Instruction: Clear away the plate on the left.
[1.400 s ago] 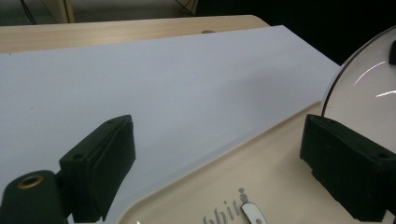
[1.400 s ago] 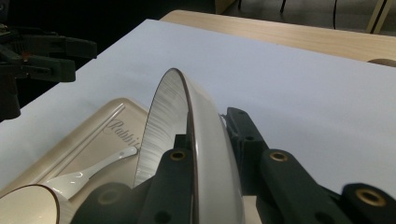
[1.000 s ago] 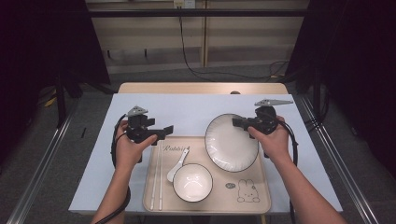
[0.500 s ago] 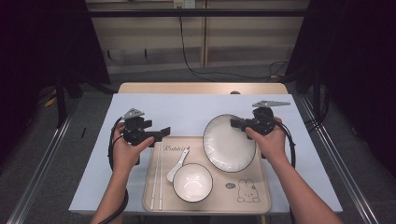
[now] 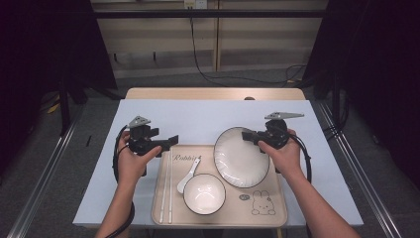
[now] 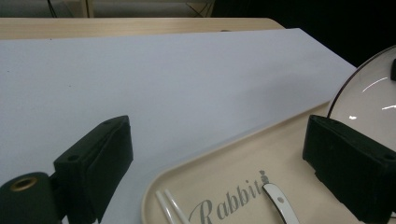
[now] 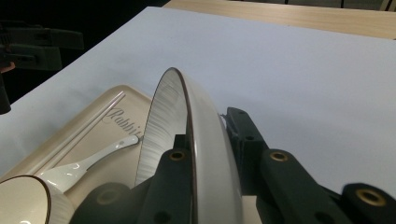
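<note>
A white plate (image 5: pixel 241 158) with a dark rim is tilted over the right half of a beige tray (image 5: pixel 277 208). My right gripper (image 5: pixel 247 136) is shut on the plate's far right rim. In the right gripper view the rim (image 7: pixel 187 107) stands on edge between the jaws of the gripper (image 7: pixel 205 144). My left gripper (image 5: pixel 171 141) hovers open at the tray's far left corner with nothing between its fingers. In the left gripper view, the gripper (image 6: pixel 219 140) looks over the tray corner (image 6: pixel 233 168), and the plate (image 6: pixel 369 98) is at the right.
On the tray lie white chopsticks (image 5: pixel 167 188), a white spoon (image 5: pixel 188 176) and a white bowl (image 5: pixel 204 194) with a dark rim. A pale sheet (image 5: pixel 198 119) covers the wooden table. Dark floor and metal rails flank both sides.
My right gripper and the plate have shifted slightly left and nearer. The left gripper has stayed where it was.
</note>
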